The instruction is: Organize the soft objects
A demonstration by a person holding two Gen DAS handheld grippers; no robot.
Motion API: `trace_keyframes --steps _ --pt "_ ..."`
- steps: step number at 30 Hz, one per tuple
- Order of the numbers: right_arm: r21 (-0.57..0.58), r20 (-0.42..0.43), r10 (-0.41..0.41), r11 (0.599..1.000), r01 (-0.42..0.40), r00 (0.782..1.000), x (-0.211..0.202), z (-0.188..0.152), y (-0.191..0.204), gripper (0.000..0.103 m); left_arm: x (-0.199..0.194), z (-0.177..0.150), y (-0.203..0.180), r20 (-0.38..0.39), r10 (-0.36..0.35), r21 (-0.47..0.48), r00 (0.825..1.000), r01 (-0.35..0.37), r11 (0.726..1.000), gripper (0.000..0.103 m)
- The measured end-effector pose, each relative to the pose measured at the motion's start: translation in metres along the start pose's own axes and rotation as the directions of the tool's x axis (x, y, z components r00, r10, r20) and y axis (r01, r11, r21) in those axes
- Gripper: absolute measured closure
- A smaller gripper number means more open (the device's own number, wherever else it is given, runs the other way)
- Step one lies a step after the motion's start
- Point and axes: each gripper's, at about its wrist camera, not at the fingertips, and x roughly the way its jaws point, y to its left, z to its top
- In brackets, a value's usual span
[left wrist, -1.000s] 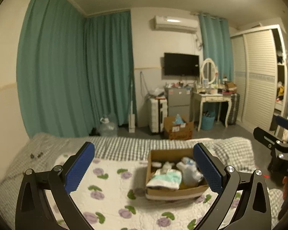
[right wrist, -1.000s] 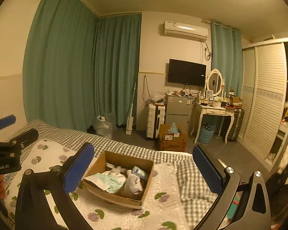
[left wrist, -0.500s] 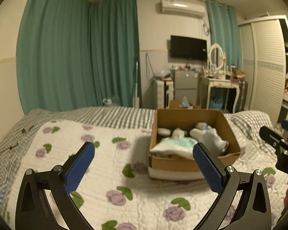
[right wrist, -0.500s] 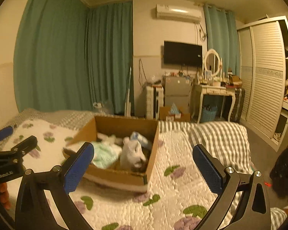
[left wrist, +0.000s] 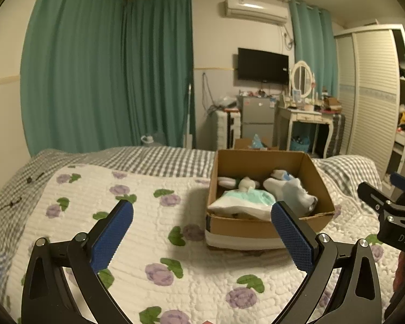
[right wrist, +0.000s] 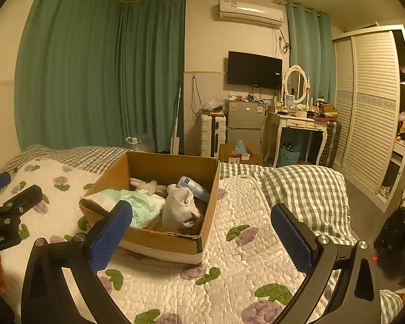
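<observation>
Left hand-held gripper (left wrist: 202, 224): fingers spread wide, empty, above the quilt (left wrist: 137, 216).
Right hand-held gripper (right wrist: 201, 222): fingers spread wide, empty.
Cardboard box (right wrist: 164, 239): on the quilt, ahead of both.
Soft objects: white sock bundle (right wrist: 179, 208), mint packet (right wrist: 137, 206), white plush (right wrist: 147, 185), inside the box.

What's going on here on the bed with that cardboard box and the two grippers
A person holds a gripper in each hand over a flower-patterned quilt on a bed. The left gripper and the right gripper are both open and empty, pointed toward an open cardboard box that sits on the quilt. Inside it lie soft things: a white and mint bundle, a white sock and a pale plush toy. Nothing is gripped yet.
</observation>
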Motion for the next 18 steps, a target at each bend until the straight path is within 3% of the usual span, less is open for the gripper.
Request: trace_keyframes --steps 18 --pt "-0.004 -0.012 0.007 1.0 -0.007 1.0 0.0026 -0.0023 0.0008 0.0 0.0017 -0.0033 -0.0031 -0.017 -0.006 0.01 1.0 0.006 1.0 0.0"
